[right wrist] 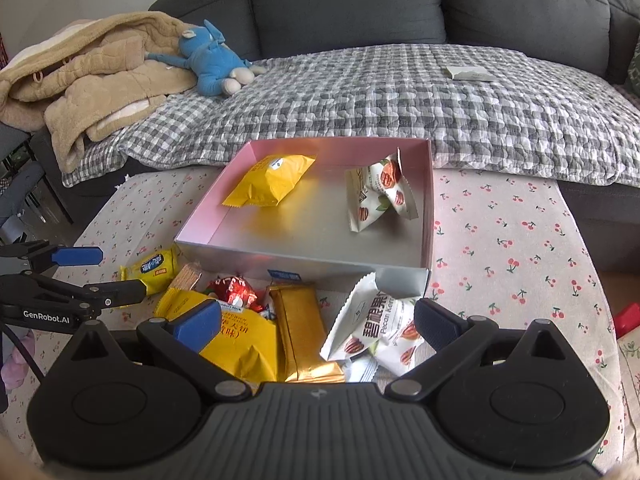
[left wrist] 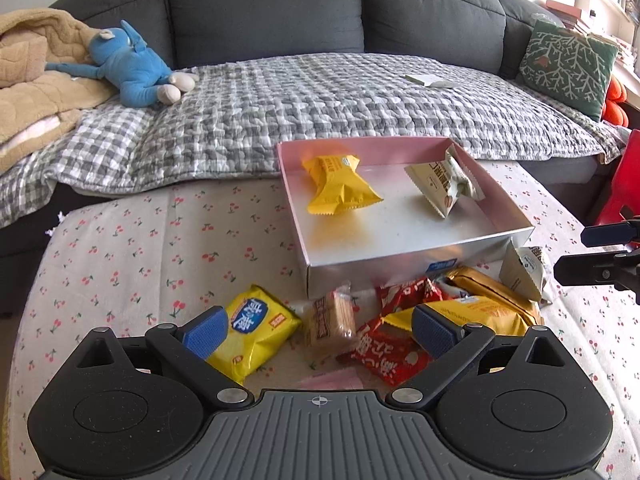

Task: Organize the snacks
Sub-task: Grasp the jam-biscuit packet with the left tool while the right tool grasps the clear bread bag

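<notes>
A shallow pink-and-silver box (left wrist: 400, 262) (right wrist: 320, 258) stands on the cherry-print cloth. Inside it lie a yellow snack pack (left wrist: 340, 190) (right wrist: 272, 180) and white pecan packets (left wrist: 444, 184) (right wrist: 380, 194). Loose snacks lie piled in front of the box. My left gripper (left wrist: 320, 332) (right wrist: 100, 274) hovers open over a wafer pack (left wrist: 332, 320) and a red packet (left wrist: 384, 346), its left pad beside a yellow packet (left wrist: 256, 332). My right gripper (right wrist: 316, 322) (left wrist: 600, 252) is open over a gold bar (right wrist: 308, 332), between a yellow pack (right wrist: 244, 346) and a white pecan packet (right wrist: 372, 328). Neither gripper holds anything.
Behind the table is a grey sofa (left wrist: 264, 4) covered by a checked quilt (left wrist: 320, 100). On it lie a blue plush toy (left wrist: 132, 68), a tan blanket (left wrist: 36, 76) and a green cushion (left wrist: 568, 64). A red object (left wrist: 624, 184) stands at the right.
</notes>
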Tool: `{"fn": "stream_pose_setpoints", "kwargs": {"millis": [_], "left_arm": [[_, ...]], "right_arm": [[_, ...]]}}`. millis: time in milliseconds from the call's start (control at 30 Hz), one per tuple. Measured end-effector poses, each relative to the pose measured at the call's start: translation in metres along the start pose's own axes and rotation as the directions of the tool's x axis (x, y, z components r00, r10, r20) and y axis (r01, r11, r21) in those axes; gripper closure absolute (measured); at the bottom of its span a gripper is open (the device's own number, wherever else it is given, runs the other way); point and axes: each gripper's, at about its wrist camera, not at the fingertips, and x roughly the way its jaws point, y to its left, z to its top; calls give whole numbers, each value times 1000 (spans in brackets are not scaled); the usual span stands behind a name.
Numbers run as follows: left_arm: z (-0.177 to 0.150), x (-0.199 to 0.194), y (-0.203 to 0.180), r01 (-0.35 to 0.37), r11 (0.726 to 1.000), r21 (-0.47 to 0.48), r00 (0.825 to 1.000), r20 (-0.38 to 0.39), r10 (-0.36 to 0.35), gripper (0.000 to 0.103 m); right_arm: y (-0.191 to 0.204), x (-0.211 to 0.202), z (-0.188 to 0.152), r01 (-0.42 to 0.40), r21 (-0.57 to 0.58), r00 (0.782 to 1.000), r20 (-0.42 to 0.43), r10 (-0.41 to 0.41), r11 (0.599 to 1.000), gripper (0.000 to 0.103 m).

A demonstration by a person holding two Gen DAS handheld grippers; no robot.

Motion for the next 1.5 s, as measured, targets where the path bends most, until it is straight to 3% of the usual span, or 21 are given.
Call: {"fn": "stream_pose_setpoints", "kwargs": {"millis": [300, 467, 867, 1233, 1300, 1500], "left_arm": [[-37, -7, 10, 18, 1000, -7, 999, -43, -18, 4], [-52, -15, 25, 22, 999, -32, 998, -57, -24, 4], [-70, -7, 47, 61, 992, -113, 987, -140, -76, 13], [-77, -4, 58, 20, 992, -125, 984, -172, -42, 25], [-80, 0, 58, -4, 994, -111, 979, -202, -19, 35], [-83, -2, 57, -46, 997, -56, 979, -202, 33, 39]], "right_arm": [[18, -7, -33, -62, -94, 997, -46, 58, 994, 0], [27, -6, -48, -61, -173, 997, -62, 51, 983, 0], [43, 11, -57, -123, -245, 990, -102, 100, 962, 2], [48, 25, -64, -142, -275, 982, -159, 101, 951, 29], [51, 24, -66, -145, -284, 980, -174, 98, 948, 32], [64, 22, -73, -172, -333, 969, -226, 98, 927, 35]]}}
